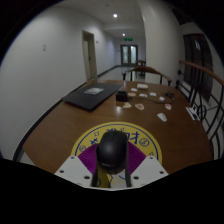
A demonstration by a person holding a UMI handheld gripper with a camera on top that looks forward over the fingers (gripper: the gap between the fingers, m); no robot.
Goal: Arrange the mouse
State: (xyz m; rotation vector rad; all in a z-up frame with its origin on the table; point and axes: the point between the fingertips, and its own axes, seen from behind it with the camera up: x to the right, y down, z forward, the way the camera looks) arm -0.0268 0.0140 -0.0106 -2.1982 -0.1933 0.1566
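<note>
A black mouse (pixel 111 150) sits between my fingers, over a round mat (pixel 80 140) with a yellow rim, printed characters and a purple middle. My gripper (pixel 111 168) is shut on the mouse, with a dark finger (pixel 97 177) pressed against each of its sides. The rear of the mouse is hidden between the fingers. I cannot tell whether the mouse touches the mat or hangs just above it.
The mat lies at the near edge of a long wooden table (pixel 60 125). A dark flat laptop-like thing (pixel 88 97) lies further back on the left. Several small white and dark items (pixel 140 96) are scattered at the far right. A railing (pixel 200 95) stands beyond the table's right side.
</note>
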